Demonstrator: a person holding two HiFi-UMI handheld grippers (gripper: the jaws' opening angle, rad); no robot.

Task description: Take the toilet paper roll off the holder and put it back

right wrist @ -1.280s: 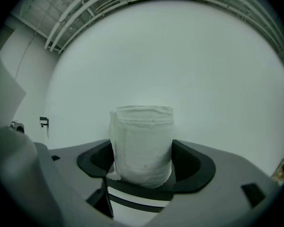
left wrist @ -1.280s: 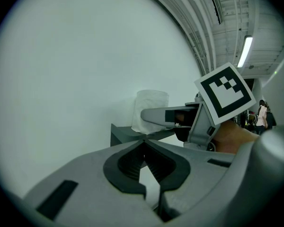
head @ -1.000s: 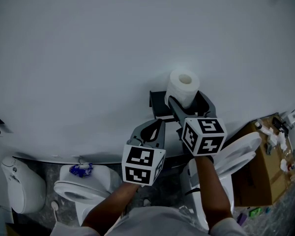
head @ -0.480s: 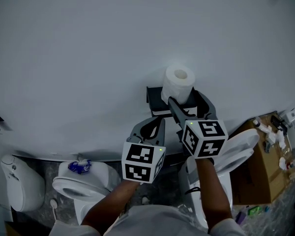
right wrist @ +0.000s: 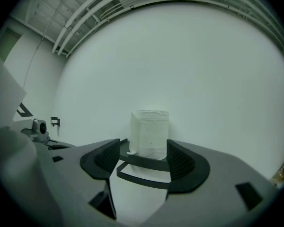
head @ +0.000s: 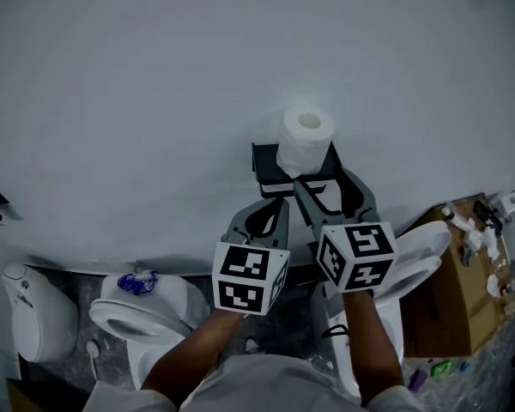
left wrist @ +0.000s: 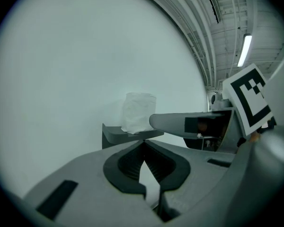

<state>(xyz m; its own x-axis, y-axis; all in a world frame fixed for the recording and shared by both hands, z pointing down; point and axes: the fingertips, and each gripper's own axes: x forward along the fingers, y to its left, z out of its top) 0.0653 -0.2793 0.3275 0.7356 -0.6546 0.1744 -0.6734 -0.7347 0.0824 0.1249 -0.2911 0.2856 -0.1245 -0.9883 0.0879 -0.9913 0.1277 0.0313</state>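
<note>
A white toilet paper roll (head: 305, 138) stands upright on a dark wall-mounted holder (head: 268, 166). My right gripper (head: 322, 180) reaches up to the holder from below. Its jaws are closing, one on each side of the roll's (right wrist: 150, 134) lower part, and the pads do not press on it. The holder's dark bar (right wrist: 142, 163) crosses between the jaws of the right gripper (right wrist: 146, 157). My left gripper (head: 273, 209) hangs lower and to the left with nothing in it. In the left gripper view the left gripper (left wrist: 143, 144) has its tips together, and the roll (left wrist: 138, 112) shows beyond them.
A plain white wall fills the background. Below stand a toilet (head: 137, 312) with something blue on its tank, a second toilet (head: 412, 269) with its lid raised, a white fixture (head: 34, 320) at far left and a cardboard box (head: 451, 307) at right.
The roll and holder sit slightly higher and further left in the head view. The right gripper's fingers now end at the roll's base instead of overlapping its side. The left gripper has hardly moved.
</note>
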